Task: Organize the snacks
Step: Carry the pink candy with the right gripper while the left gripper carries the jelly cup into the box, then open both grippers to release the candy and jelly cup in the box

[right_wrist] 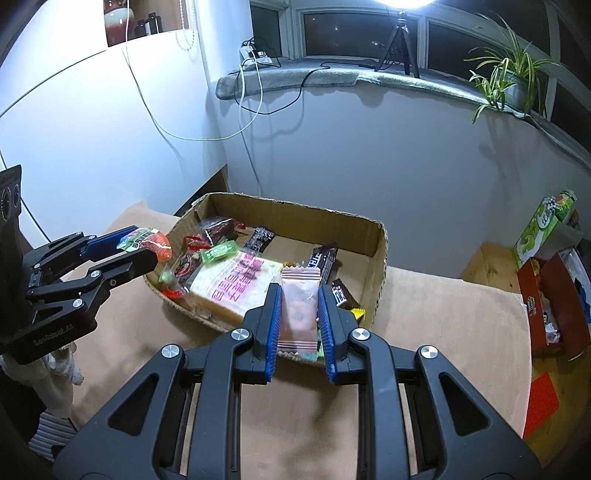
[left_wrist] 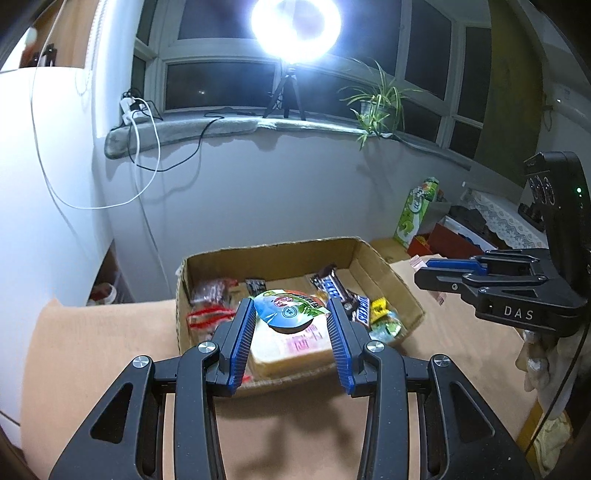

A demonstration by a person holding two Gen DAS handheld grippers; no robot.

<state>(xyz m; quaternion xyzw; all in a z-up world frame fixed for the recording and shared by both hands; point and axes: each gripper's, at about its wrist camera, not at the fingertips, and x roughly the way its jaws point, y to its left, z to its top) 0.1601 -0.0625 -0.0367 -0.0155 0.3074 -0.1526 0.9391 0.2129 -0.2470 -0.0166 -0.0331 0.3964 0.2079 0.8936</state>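
Note:
An open cardboard box (left_wrist: 384,269) (right_wrist: 380,258) sits on the tan table, holding several snacks: a pale bread pack with pink print (right_wrist: 236,284), dark chocolate bars (left_wrist: 332,286) (right_wrist: 323,260), red packets and small green sweets. My left gripper (left_wrist: 291,306) (right_wrist: 147,245) is shut on a jelly cup with a green and blue lid (left_wrist: 288,308) (right_wrist: 147,242), held over the box's near edge. My right gripper (right_wrist: 299,291) (left_wrist: 432,267) is shut on a pink wrapped snack (right_wrist: 299,306), held upright above the box's near right side.
A green carton (left_wrist: 417,210) (right_wrist: 543,225) and a red box (right_wrist: 543,295) with more packets stand to the right of the table. A wall and a window sill with cables, a tripod light (left_wrist: 295,33) and a plant (right_wrist: 509,81) lie behind.

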